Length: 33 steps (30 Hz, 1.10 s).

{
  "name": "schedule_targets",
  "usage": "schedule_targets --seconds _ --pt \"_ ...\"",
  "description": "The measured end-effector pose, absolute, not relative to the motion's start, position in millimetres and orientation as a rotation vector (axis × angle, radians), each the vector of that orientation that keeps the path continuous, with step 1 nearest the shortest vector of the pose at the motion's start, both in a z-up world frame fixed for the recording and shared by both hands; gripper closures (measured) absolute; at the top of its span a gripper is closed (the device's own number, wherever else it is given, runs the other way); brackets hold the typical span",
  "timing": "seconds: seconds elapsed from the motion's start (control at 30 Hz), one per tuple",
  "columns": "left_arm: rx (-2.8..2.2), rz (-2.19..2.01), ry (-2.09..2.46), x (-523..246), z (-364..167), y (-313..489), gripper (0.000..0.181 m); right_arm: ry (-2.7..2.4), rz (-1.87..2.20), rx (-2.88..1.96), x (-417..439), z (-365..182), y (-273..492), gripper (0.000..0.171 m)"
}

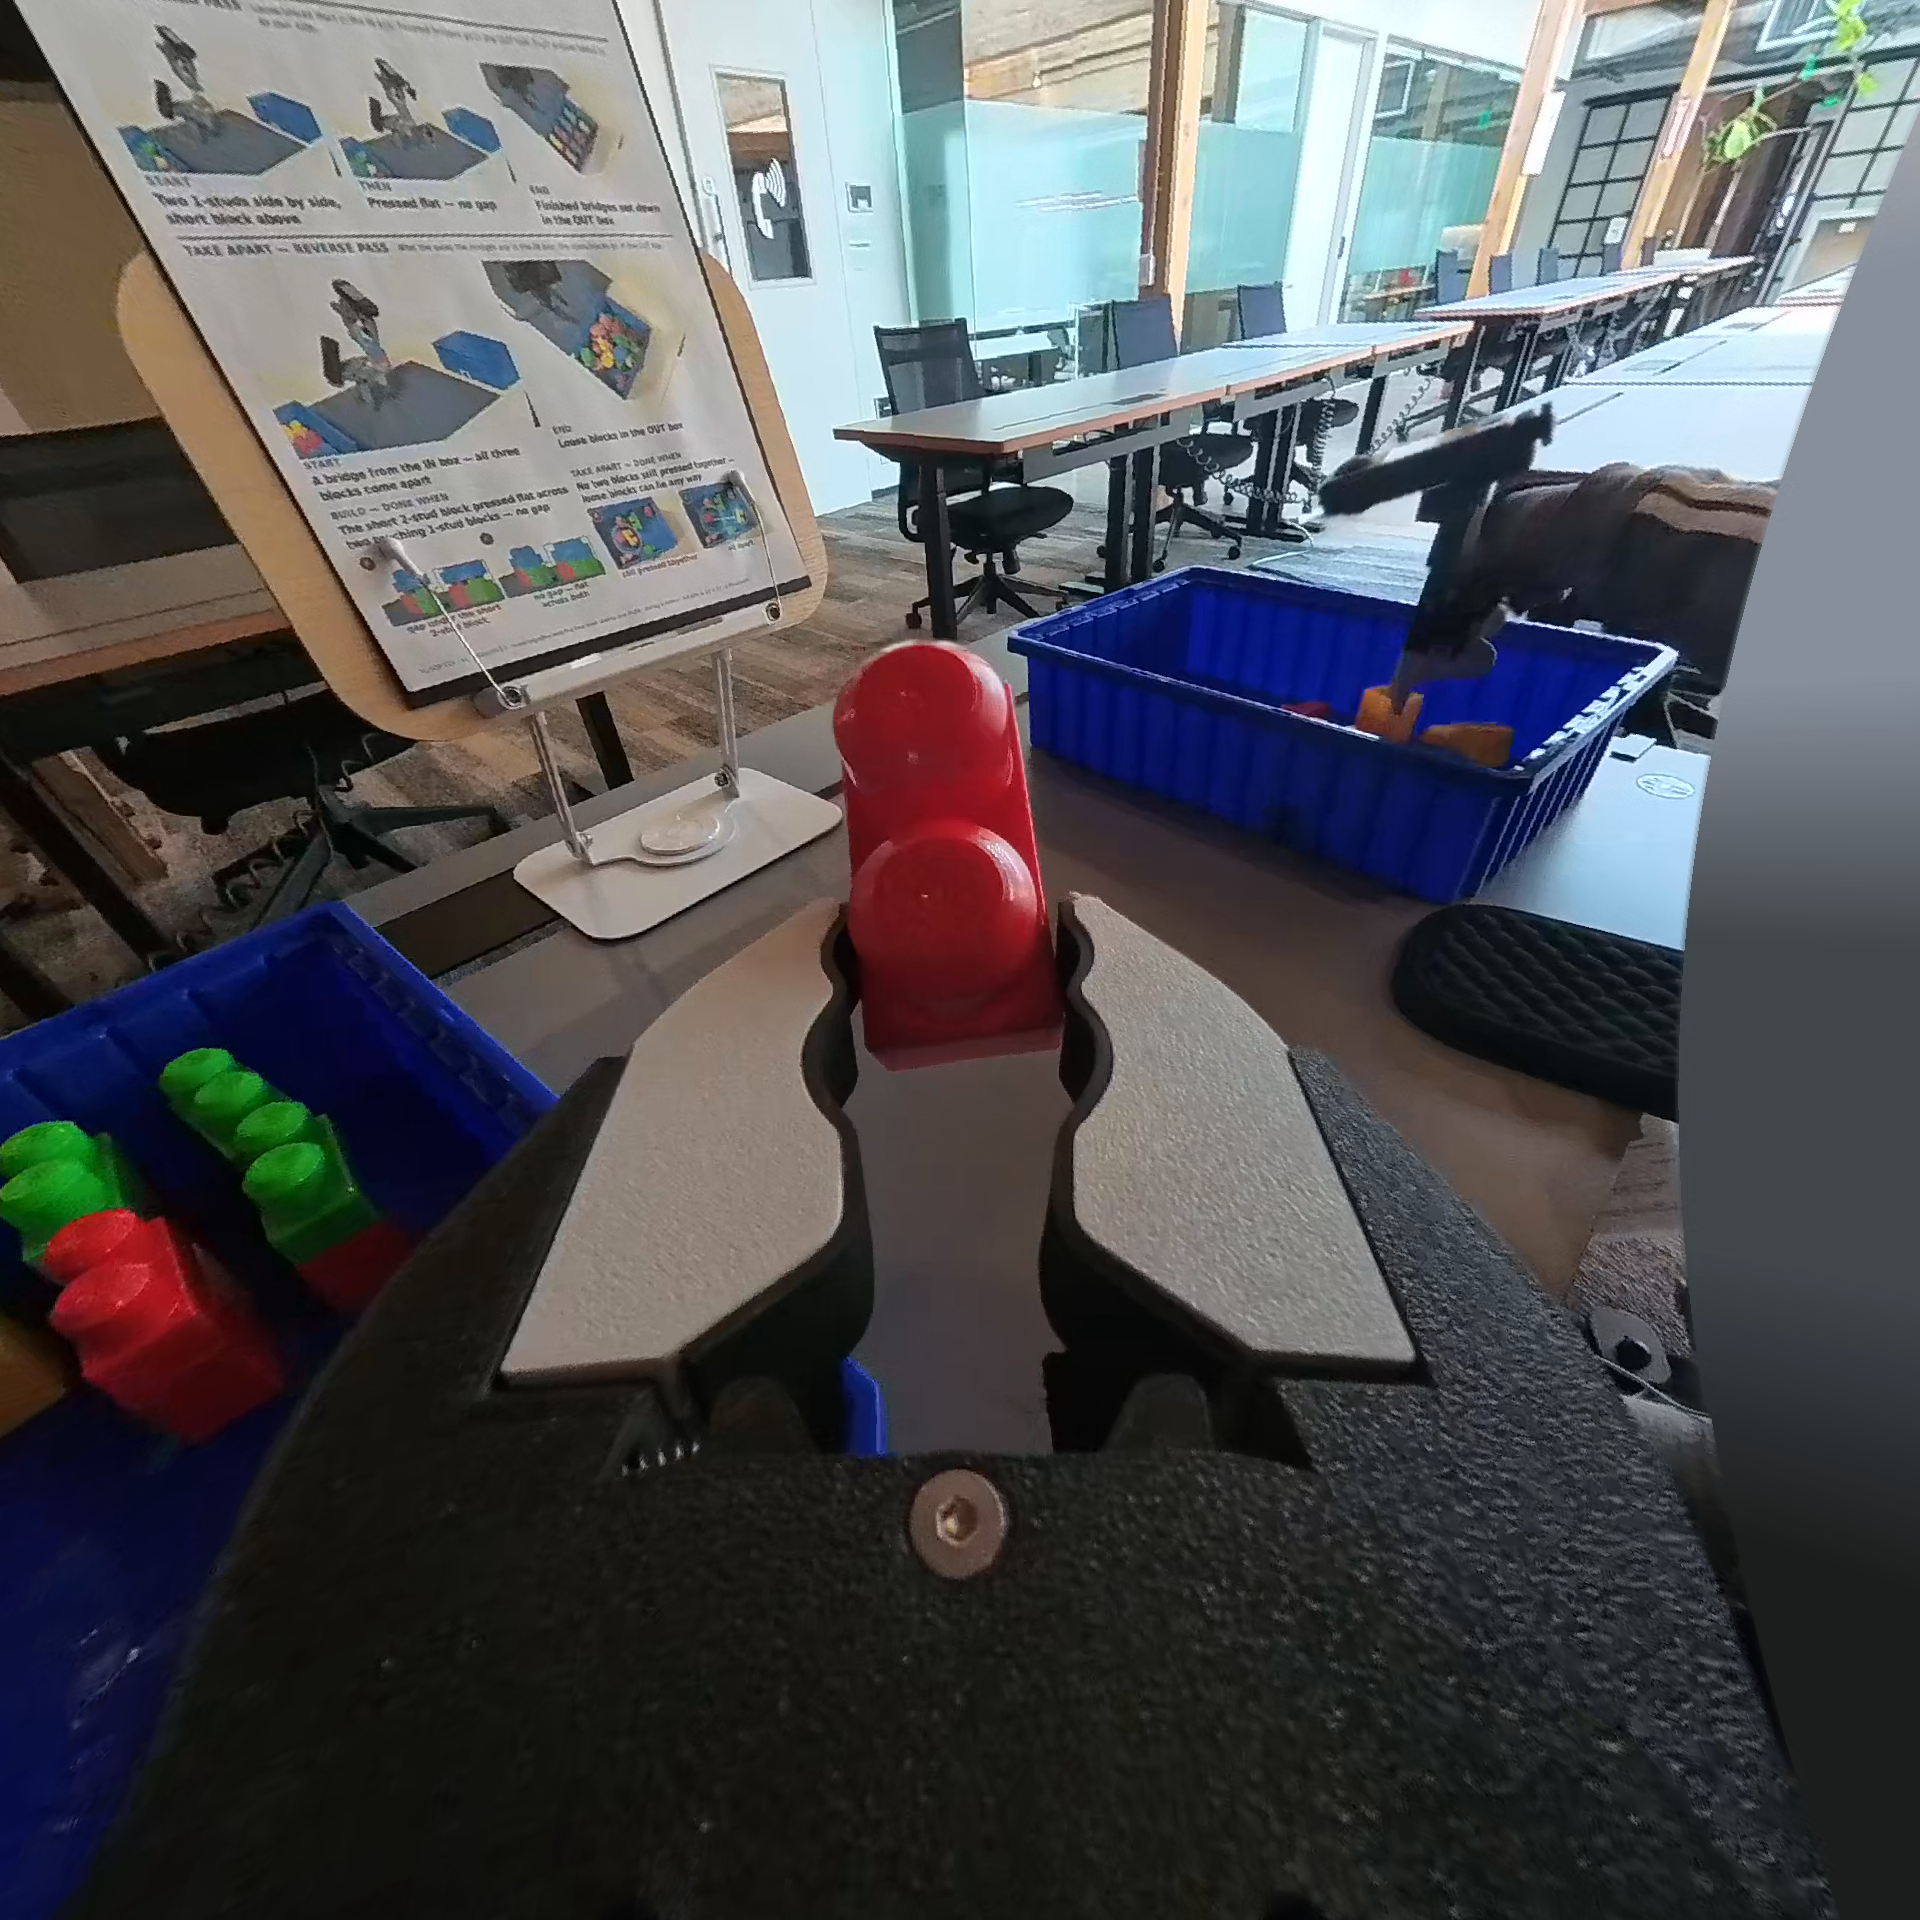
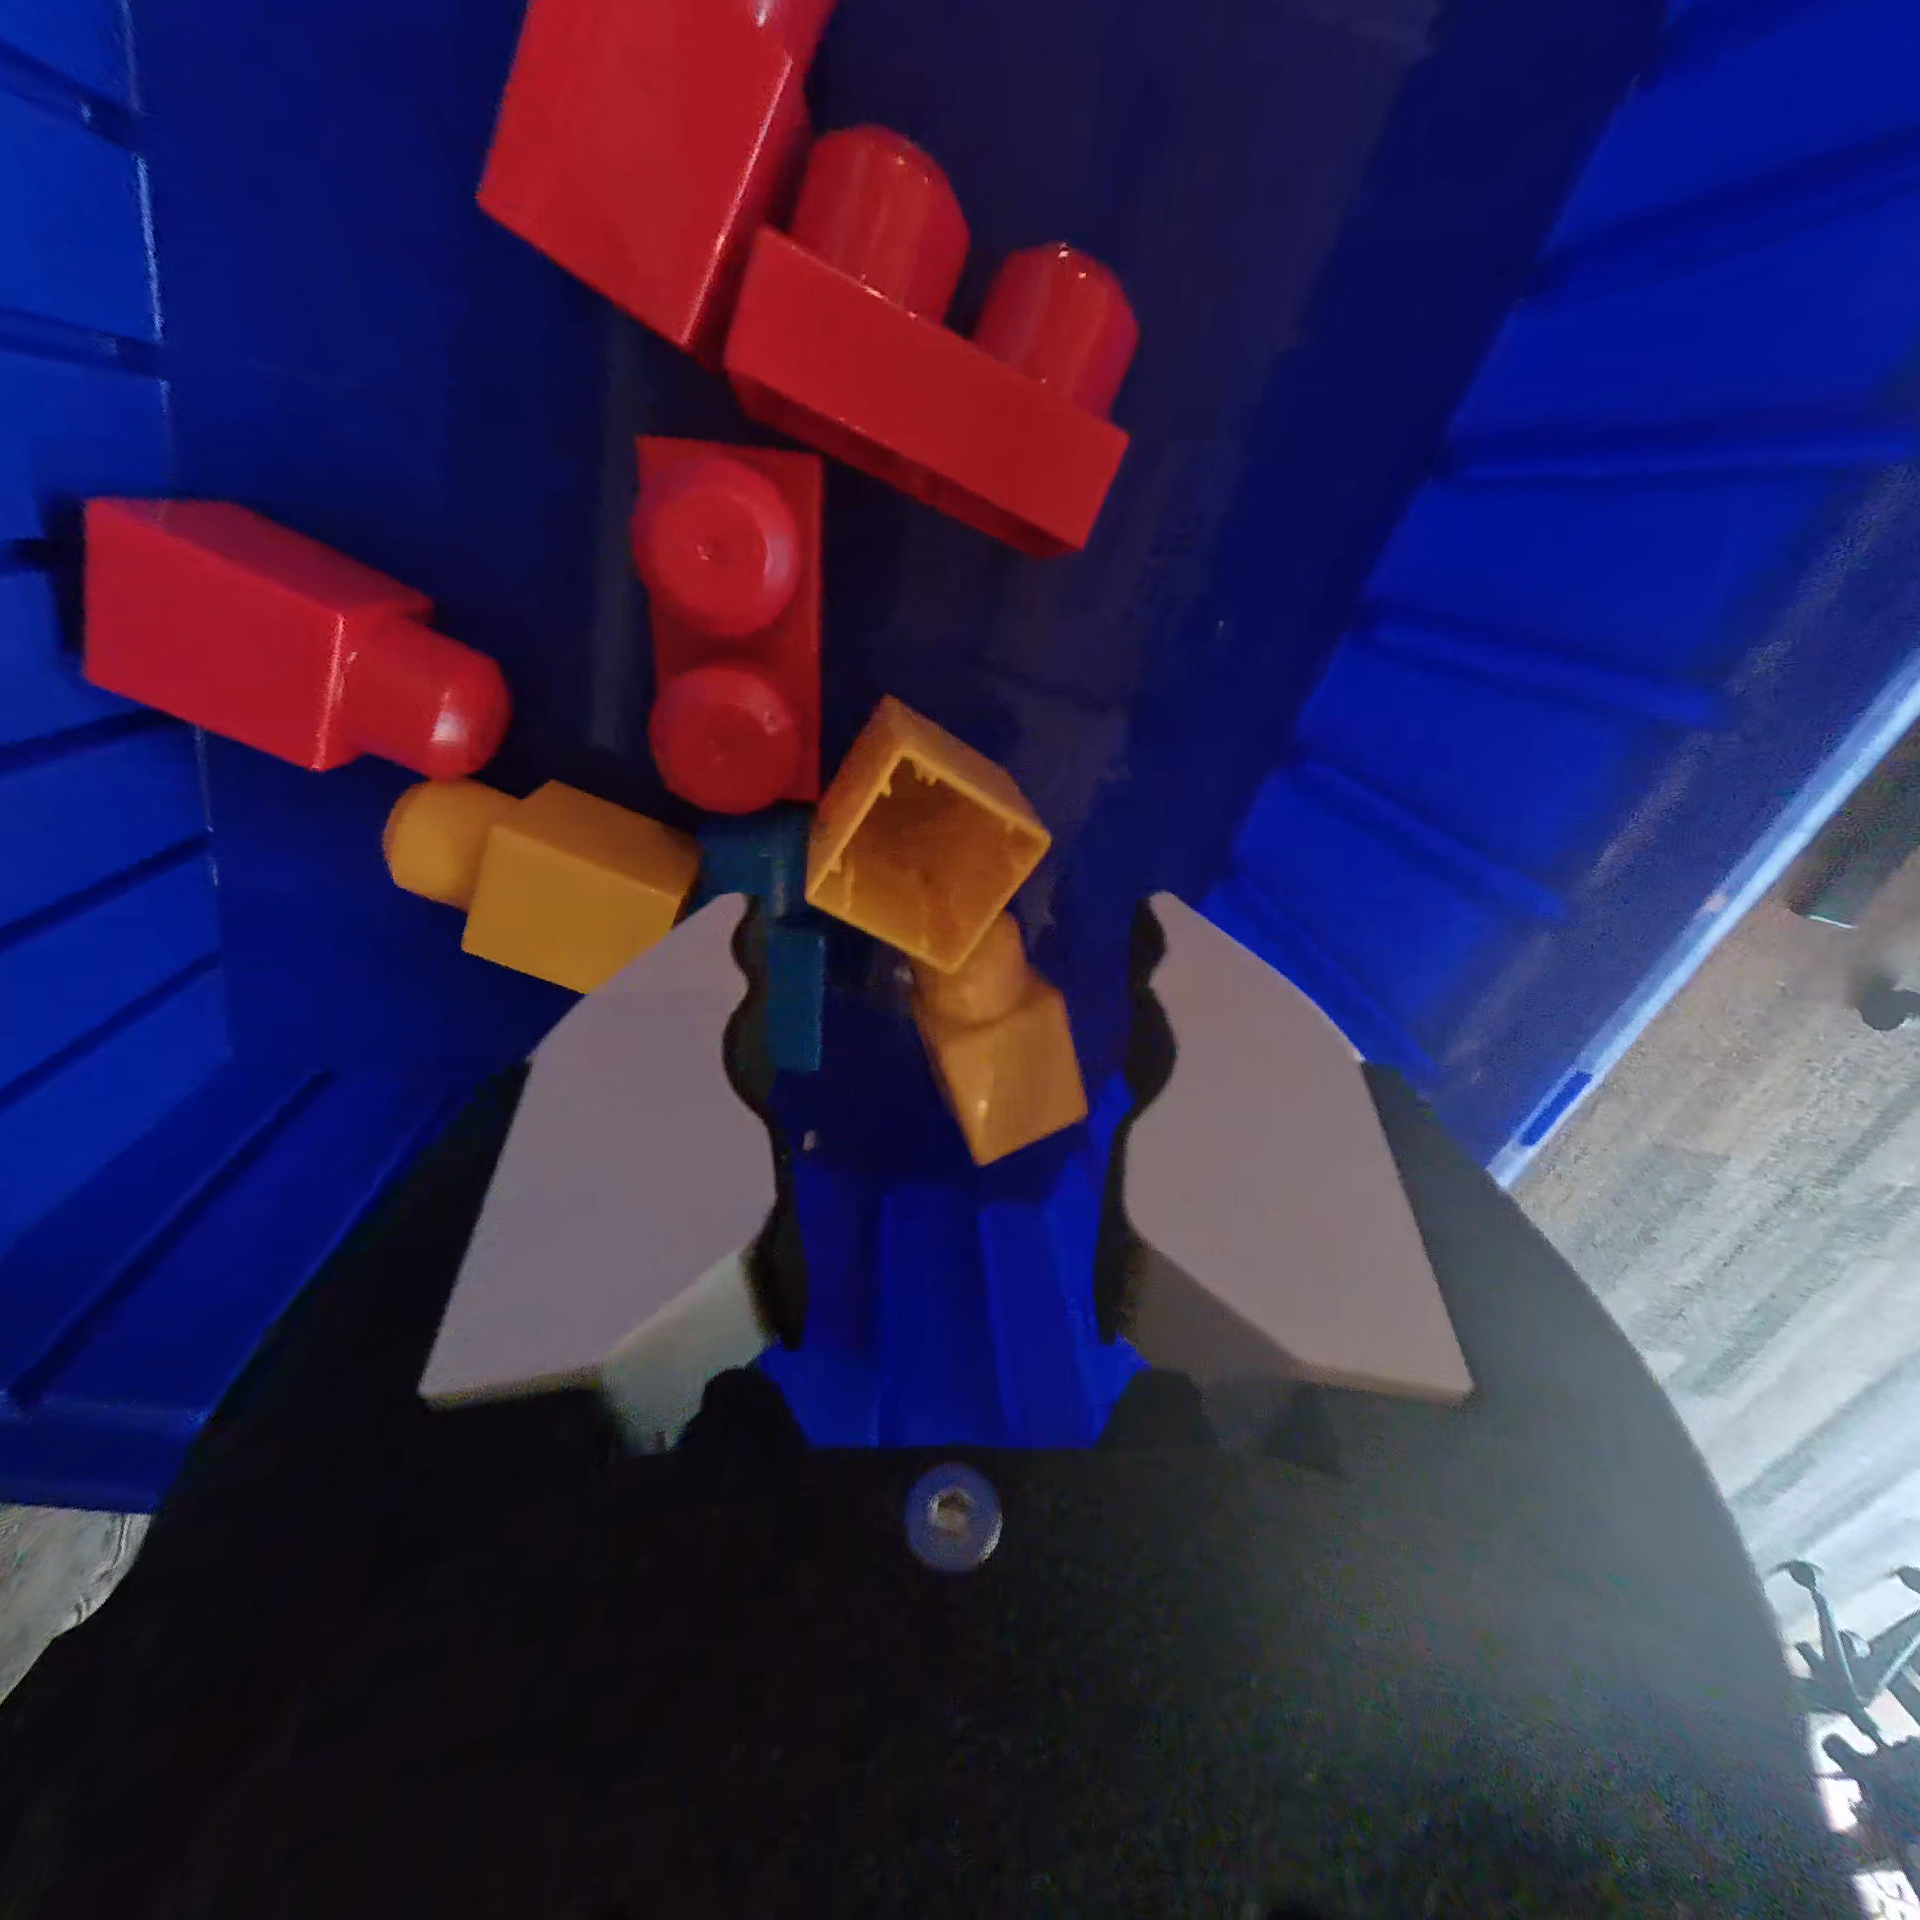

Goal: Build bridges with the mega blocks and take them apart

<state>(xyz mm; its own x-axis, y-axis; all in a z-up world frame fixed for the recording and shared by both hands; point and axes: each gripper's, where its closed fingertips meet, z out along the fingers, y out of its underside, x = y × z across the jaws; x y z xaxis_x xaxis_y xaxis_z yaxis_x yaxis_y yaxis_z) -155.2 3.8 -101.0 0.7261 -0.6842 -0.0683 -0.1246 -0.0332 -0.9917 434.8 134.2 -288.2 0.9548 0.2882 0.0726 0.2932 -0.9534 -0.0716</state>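
Red two-stud block (image 1: 951,883) held upright at frame centre, green-on-red stacks (image 1: 156,1236) in lower-left bin, loose red (image 2: 727,613) and orange blocks (image 2: 925,836) scattered mid-frame in bin

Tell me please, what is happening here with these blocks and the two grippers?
A person is working with two hand-held grippers, apparently taking block bridges apart. The left gripper is shut on a red two-stud block above the table. The right gripper is open inside the far blue bin, over loose red and orange blocks; an orange one-stud block lies between its fingers, seemingly just released. The near blue bin holds assembled green and red bridges.
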Motion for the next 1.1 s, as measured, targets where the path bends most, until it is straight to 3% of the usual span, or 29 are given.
schedule_targets --seconds 0.33,0.5,0.7,0.9,1.1 --pt "-1.561 -0.555 0.818 -116 -95 9 0.145 -0.450 0.022 -2.751 408 -247 137 0.076" --pt "-1.549 -0.685 0.940 -75 -97 10 0.145 -0.698 0.538 -2.181 295 -172 125 0.085" --pt "-1.575 -0.760 1.087 -36 -109 3 0.145 -1.099 0.864 -1.632 155 -102 44 0.089" --pt "-1.538 -0.880 1.243 -6 -114 -25 0.145 -1.349 1.018 -1.378 59 -91 -19 0.091" --pt "-1.509 -0.947 1.352 7 -120 -46 0.145 -1.515 1.118 -1.339 15 -106 -43 0.097"
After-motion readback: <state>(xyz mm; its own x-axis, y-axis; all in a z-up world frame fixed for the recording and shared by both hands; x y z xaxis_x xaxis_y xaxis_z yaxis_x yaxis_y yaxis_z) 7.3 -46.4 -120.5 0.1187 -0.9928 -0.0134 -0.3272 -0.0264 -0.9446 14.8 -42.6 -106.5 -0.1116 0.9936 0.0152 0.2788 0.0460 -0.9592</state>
